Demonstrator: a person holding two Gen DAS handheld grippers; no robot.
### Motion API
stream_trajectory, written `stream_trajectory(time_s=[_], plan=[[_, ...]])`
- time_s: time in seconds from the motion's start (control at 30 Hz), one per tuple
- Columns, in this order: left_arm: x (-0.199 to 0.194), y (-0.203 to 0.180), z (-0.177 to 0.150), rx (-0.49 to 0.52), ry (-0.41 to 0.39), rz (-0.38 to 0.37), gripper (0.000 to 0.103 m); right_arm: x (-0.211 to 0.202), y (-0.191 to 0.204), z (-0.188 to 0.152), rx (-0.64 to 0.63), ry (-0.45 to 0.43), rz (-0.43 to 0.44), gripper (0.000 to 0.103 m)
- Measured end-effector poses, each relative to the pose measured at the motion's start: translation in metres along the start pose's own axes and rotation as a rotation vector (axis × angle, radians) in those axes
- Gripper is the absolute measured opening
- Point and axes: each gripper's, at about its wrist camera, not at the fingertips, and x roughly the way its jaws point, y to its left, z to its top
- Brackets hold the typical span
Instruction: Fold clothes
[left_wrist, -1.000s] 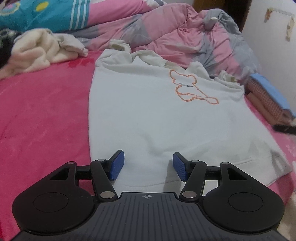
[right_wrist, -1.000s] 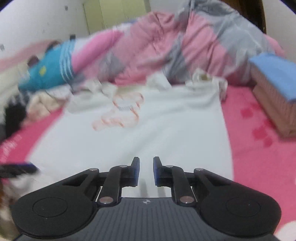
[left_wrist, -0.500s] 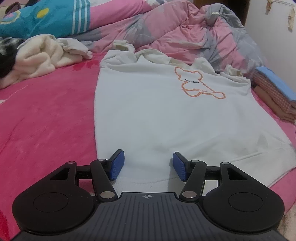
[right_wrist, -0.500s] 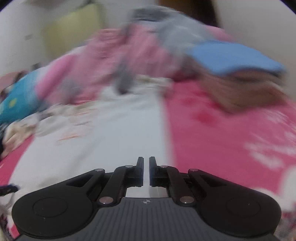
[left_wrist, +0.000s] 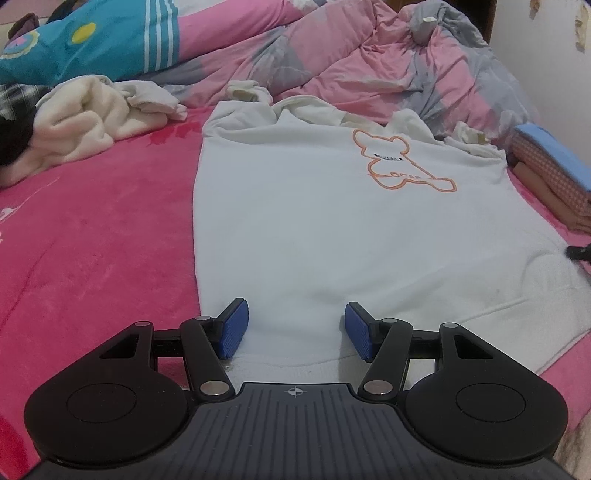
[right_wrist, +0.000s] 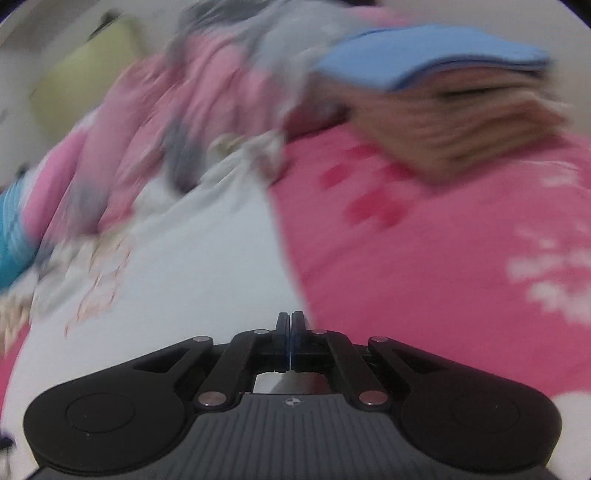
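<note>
Left wrist view: left gripper (left_wrist: 293, 328), jaws apart, hovers at white bear-print sweatshirt's (left_wrist: 332, 229) hem; right gripper (right_wrist: 290, 323) has pinched together, empty.

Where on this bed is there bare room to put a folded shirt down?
Bare pink blanket lies between the white sweatshirt and the cream pile. Crowded: the rumpled duvet beyond, folded stack on the other side.

Your left wrist camera looks low and forward from the near hem of the white sweatshirt (left_wrist: 314, 206) up the bed (left_wrist: 92, 236), while your right wrist camera, tilted and blurred, sits near its right edge; both share the sweatshirt, the far pink quilt (left_wrist: 369, 62) and the blue-topped folded stack (right_wrist: 436, 92).
</note>
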Motion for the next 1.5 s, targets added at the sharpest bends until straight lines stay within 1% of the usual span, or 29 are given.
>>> stream_trajectory(time_s=[0.03, 0.07, 0.13, 0.2, 0.3, 0.33, 0.37, 0.4, 0.43, 0.47, 0.5, 0.53, 0.57, 0.6, 0.67, 0.77, 0.8, 0.83, 0.9, 0.93, 0.97, 1.0, 1.03, 1.13, 1.2, 1.27, 1.37, 1.43, 1.5], plan=[[0.0, 0.0, 0.0, 0.0, -0.002, 0.001, 0.058, -0.006, -0.005, 0.003, 0.023, -0.02, -0.017, 0.002], [0.0, 0.0, -0.001, 0.0, -0.003, 0.003, 0.058, -0.012, 0.004, 0.003, -0.005, -0.037, -0.009, 0.003], [0.0, -0.001, -0.001, 0.003, -0.005, 0.009, 0.058, -0.01, 0.031, -0.003, -0.085, -0.028, 0.057, 0.003], [0.0, -0.001, 0.0, 0.007, -0.004, 0.012, 0.058, -0.004, 0.057, -0.017, -0.163, 0.029, 0.148, 0.004], [0.0, -0.001, 0.001, 0.01, -0.002, 0.016, 0.058, 0.011, 0.068, -0.037, -0.269, 0.093, 0.109, 0.003], [0.0, 0.0, 0.001, 0.01, -0.003, 0.015, 0.058, 0.01, 0.055, -0.038, -0.238, 0.085, 0.108, 0.0], [0.0, 0.001, 0.001, 0.01, -0.005, 0.013, 0.058, 0.007, 0.04, -0.035, -0.177, 0.083, 0.108, 0.0], [0.0, 0.002, 0.0, 0.01, -0.007, 0.009, 0.058, 0.001, 0.023, -0.026, -0.108, 0.073, 0.058, 0.0], [0.0, 0.003, 0.0, 0.011, -0.008, 0.007, 0.058, -0.009, 0.011, -0.019, -0.078, 0.05, -0.01, 0.0], [0.0, 0.003, -0.001, 0.014, -0.01, 0.006, 0.058, -0.021, 0.004, -0.015, -0.085, 0.023, -0.088, 0.004], [0.0, 0.003, -0.001, 0.017, -0.012, 0.006, 0.058, -0.032, 0.002, -0.011, -0.106, -0.001, -0.146, 0.004], [0.0, 0.002, -0.002, 0.019, -0.014, 0.007, 0.058, -0.043, 0.002, -0.01, -0.113, -0.016, -0.15, 0.004], [0.0, 0.002, -0.002, 0.02, -0.016, 0.01, 0.058, -0.051, 0.006, -0.011, -0.11, -0.019, -0.1, 0.004], [0.0, 0.001, -0.003, 0.02, -0.019, 0.014, 0.058, -0.053, 0.015, -0.012, -0.116, -0.014, -0.023, 0.004], [-0.001, -0.001, -0.004, 0.018, -0.02, 0.027, 0.058, -0.047, 0.051, -0.02, -0.197, 0.014, 0.1, 0.005], [-0.001, -0.003, -0.004, 0.028, -0.021, 0.042, 0.058, -0.025, 0.113, -0.042, -0.336, 0.102, 0.31, 0.005], [-0.002, -0.002, -0.004, 0.027, -0.021, 0.042, 0.058, -0.016, 0.129, -0.053, -0.379, 0.132, 0.344, 0.005], [-0.002, -0.001, -0.004, 0.024, -0.022, 0.038, 0.058, -0.01, 0.135, -0.059, -0.401, 0.154, 0.344, 0.005], [-0.002, 0.003, -0.005, 0.017, -0.024, 0.026, 0.058, 0.001, 0.122, -0.065, -0.367, 0.205, 0.282, 0.005], [-0.003, 0.004, -0.005, 0.017, -0.026, 0.02, 0.058, 0.006, 0.114, -0.069, -0.346, 0.23, 0.254, 0.001], [-0.003, 0.006, -0.006, 0.02, -0.028, 0.015, 0.058, 0.0, 0.092, -0.066, -0.249, 0.246, 0.279, 0.001], [-0.004, 0.007, -0.006, 0.022, -0.031, 0.009, 0.058, -0.006, 0.076, -0.065, -0.179, 0.267, 0.278, 0.001], [-0.005, 0.008, -0.007, 0.026, -0.033, 0.004, 0.058, -0.018, 0.063, -0.063, -0.148, 0.276, 0.263, 0.0], [-0.009, 0.008, -0.008, 0.045, -0.04, -0.001, 0.058, -0.051, 0.057, -0.062, -0.197, 0.282, 0.171, 0.005], [-0.014, 0.005, -0.007, 0.056, -0.055, 0.012, 0.058, -0.063, 0.071, -0.059, -0.25, 0.252, 0.164, 0.006], [-0.018, 0.001, -0.005, 0.072, -0.072, 0.027, 0.058, -0.046, 0.086, -0.052, -0.293, 0.213, 0.16, 0.007], [-0.019, -0.009, 0.0, 0.091, -0.087, 0.012, 0.058, -0.021, 0.108, -0.043, -0.357, 0.154, 0.151, 0.008], [-0.016, -0.019, 0.001, 0.119, -0.084, 0.008, 0.058, -0.001, 0.113, -0.051, -0.39, 0.187, 0.073, 0.008], [-0.011, -0.025, -0.004, 0.162, -0.066, 0.022, 0.058, -0.014, 0.098, -0.066, -0.401, 0.184, 0.06, 0.008]])
